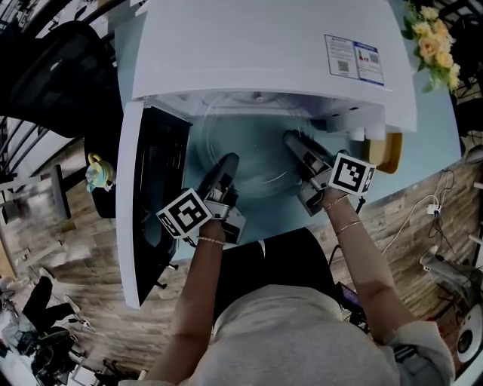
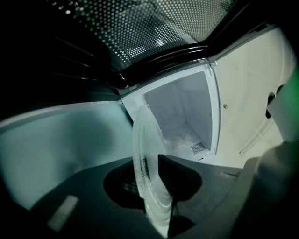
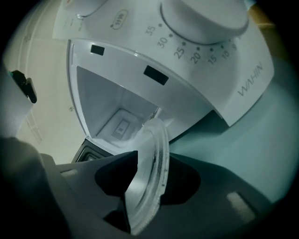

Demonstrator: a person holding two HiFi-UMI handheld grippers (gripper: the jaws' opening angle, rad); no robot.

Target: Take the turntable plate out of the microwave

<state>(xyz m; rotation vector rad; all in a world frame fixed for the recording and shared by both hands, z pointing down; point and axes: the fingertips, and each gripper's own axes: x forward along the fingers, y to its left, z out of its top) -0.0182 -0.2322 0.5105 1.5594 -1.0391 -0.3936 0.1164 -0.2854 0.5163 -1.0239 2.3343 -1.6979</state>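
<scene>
The clear glass turntable plate hangs outside the white microwave, just before its open cavity and above the teal table. My left gripper is shut on its near left rim; in the left gripper view the plate stands edge-on, clamped between the dark jaws. My right gripper is at the plate's right rim. In the right gripper view the plate lies tilted between wider-set jaws that do not press on it. The cavity behind is bare.
The microwave door stands swung open at the left, beside my left arm. The timer dial is just above my right gripper. A yellow object and flowers are on the teal table at the right.
</scene>
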